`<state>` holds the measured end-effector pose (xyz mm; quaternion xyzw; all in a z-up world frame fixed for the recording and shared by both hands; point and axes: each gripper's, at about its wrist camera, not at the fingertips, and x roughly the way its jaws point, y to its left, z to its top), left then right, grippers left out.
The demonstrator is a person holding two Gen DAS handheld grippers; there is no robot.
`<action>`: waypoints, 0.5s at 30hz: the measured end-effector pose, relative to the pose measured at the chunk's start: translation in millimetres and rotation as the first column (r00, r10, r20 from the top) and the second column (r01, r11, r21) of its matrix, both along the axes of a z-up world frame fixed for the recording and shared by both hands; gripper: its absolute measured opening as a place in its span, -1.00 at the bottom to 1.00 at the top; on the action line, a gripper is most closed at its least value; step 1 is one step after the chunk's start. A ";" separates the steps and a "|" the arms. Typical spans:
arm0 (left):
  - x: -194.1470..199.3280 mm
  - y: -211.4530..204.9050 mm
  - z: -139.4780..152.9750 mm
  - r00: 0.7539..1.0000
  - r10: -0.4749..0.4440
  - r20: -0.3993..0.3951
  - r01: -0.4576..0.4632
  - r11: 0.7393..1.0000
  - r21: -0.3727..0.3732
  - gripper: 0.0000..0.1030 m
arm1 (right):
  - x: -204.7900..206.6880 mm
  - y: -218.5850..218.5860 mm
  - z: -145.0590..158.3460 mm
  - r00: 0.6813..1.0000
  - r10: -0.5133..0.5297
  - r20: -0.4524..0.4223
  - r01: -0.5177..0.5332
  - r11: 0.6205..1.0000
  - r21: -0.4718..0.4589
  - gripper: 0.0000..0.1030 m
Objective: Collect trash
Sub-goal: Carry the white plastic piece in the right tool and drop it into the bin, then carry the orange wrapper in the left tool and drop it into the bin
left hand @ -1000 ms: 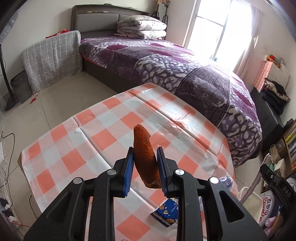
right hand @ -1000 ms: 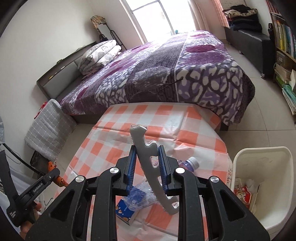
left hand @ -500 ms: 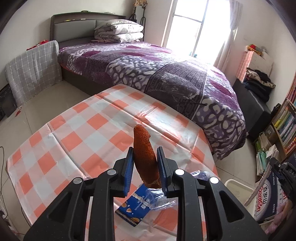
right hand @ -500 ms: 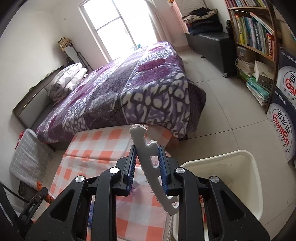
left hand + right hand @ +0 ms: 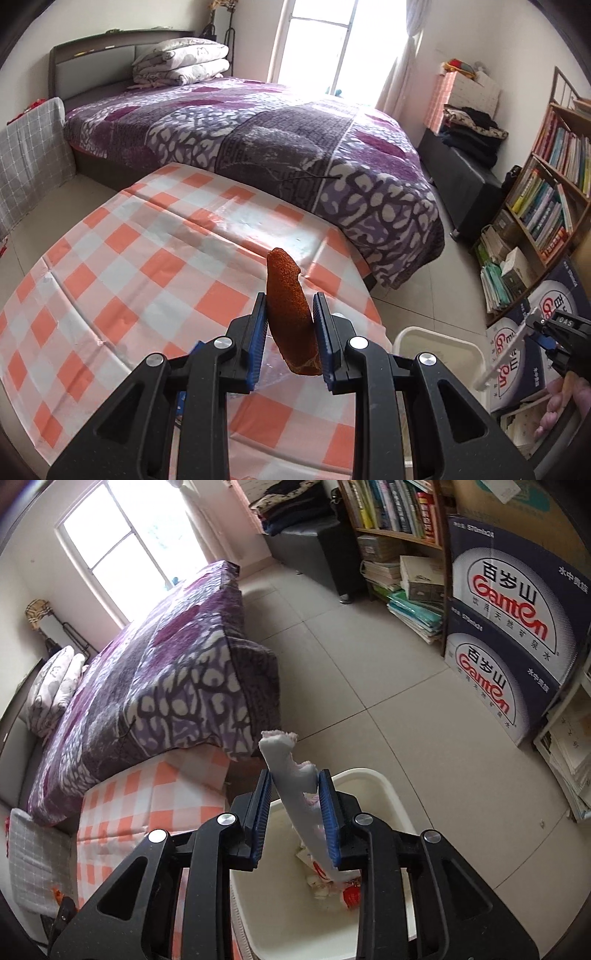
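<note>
Right gripper (image 5: pixel 295 805), jaws opening around a seemingly stiff, light white foam strip (image 5: pixel 295 786) at mid-length, hangs over the bin (image 5: pixel 388 794) at lower centre.

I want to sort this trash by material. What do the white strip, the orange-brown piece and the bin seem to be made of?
White strip: probably foam or soft plastic, matte, with ragged, torn-looking notched edges. Orange-brown piece: rough, grainy, matte surface, perhaps sponge or a crust; hard to tell. Bin: smooth cream plastic with a rounded, moulded rim.
</note>
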<state>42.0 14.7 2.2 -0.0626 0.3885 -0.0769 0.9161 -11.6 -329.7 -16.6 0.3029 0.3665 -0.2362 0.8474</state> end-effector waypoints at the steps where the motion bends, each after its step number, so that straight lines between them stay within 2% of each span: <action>1: -1.4 -8.3 -2.1 1.000 -0.021 -0.005 0.021 1.000 -0.001 -0.51 | -4.4 -6.4 -0.3 1.000 -0.017 0.003 0.017 1.000 0.005 -0.25; 3: -4.4 -26.6 -6.6 0.998 -0.063 -0.017 0.063 0.998 0.001 -0.51 | -12.8 -17.7 0.0 0.999 -0.044 0.008 0.044 0.999 0.008 -0.08; 9: -18.7 -89.4 -24.5 0.976 -0.208 -0.071 0.209 0.978 0.007 -0.51 | -34.0 -44.4 3.7 0.993 -0.115 0.035 0.114 0.993 0.032 0.15; 15: -35.2 -150.5 -37.4 0.933 -0.337 -0.127 0.339 0.941 -0.012 -0.51 | -43.9 -64.8 3.8 0.983 -0.174 0.053 0.169 0.982 0.081 0.22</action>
